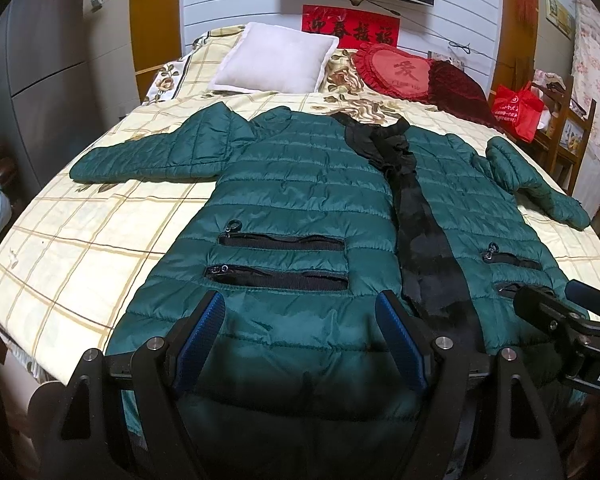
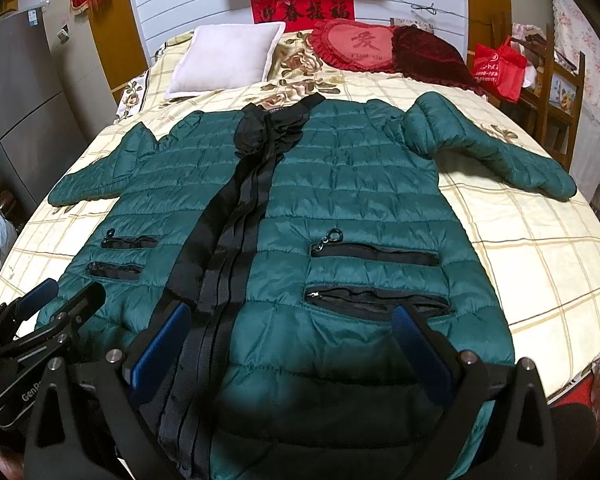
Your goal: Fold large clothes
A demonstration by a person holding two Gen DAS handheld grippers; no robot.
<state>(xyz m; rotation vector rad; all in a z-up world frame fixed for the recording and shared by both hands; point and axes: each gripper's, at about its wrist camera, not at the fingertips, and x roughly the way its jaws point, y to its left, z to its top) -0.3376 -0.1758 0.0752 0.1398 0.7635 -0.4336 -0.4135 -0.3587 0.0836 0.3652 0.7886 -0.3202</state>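
Observation:
A dark green quilted puffer jacket point(image 1: 300, 184) point(image 2: 340, 184) lies front up and spread flat on the bed, both sleeves stretched out sideways, with a black zip placket point(image 1: 424, 240) point(image 2: 236, 216) down its middle. Black zip pockets point(image 1: 280, 256) point(image 2: 376, 276) sit on each front panel. My left gripper point(image 1: 300, 304) hovers open just above the jacket's left hem, blue pads wide apart, nothing between them. My right gripper point(image 2: 292, 316) is open over the right hem, beside the placket. Each gripper shows at the other view's edge: the right gripper point(image 1: 556, 308) and the left gripper point(image 2: 60, 300).
The bed point(image 1: 80, 240) point(image 2: 540, 240) has a cream checked floral sheet. A white pillow point(image 1: 276, 60) point(image 2: 224, 60), a red heart cushion point(image 1: 400, 70) point(image 2: 356, 46) and a dark red cushion point(image 2: 432, 56) lie at the head. A red bag point(image 1: 518, 108) point(image 2: 498, 66) sits on wooden shelves at right.

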